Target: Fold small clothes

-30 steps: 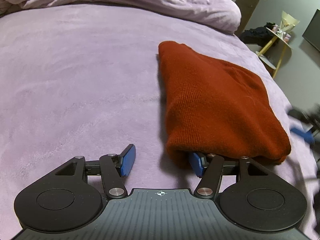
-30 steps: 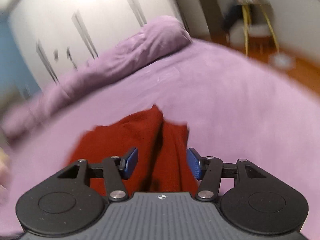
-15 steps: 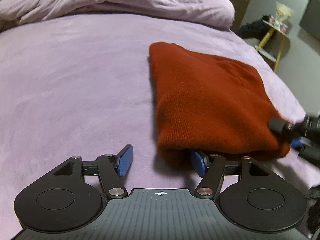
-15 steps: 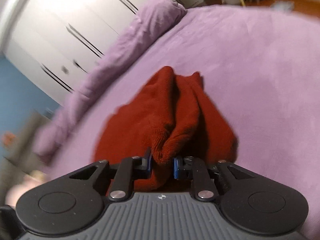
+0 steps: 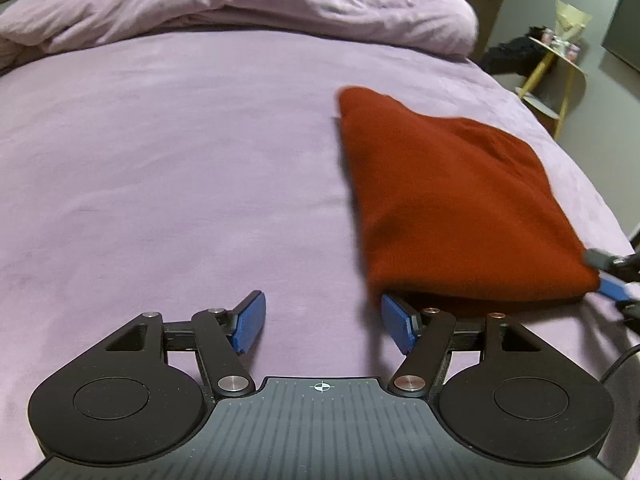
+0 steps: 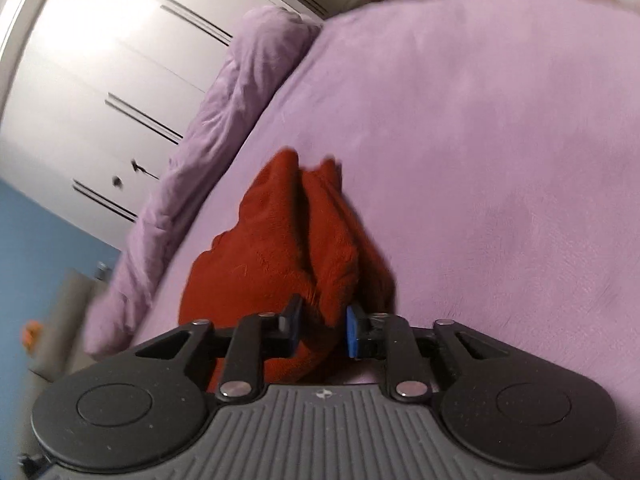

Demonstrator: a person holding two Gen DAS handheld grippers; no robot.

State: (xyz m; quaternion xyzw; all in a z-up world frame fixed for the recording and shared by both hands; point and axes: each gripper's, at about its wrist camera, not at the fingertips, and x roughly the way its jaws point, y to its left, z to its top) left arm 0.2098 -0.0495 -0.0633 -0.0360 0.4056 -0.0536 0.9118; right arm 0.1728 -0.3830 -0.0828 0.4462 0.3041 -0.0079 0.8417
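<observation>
The left tongs [image 5: 322,322] stand wide apart and hold nothing: the right-hand blue pad [image 5: 396,322] is tucked just under the near edge of the rust-red ribbed knit garment [image 5: 452,208], while the other pad sits on bare bedspread. The right tongs [image 6: 322,326] are narrowed onto a bunched fold of the same knit at its far near corner, the cloth filling the gap between the pads; their jaws have just been opening slightly, and the fabric is still between them and looks pinched. The garment lies on the right half of the lilac plush-covered bed [image 5: 180,168], already doubled over, with the rolled lilac duvet [image 5: 248,8] along the far side.

To do this fold well, I judge the left tongs should close on the hem corner they are already under, matching the right one's bite, so both near corners lift together. Carrying them level and at the same pace toward the far edge should keep the knit from twisting; a soft, stretchy fabric like this will sag between the two holds if they drift apart.

Against a second ago, the right tongs, then open and hovering above the garment, now grip it. In the left view the garment sits further right, and the other tool now shows at its corner.
</observation>
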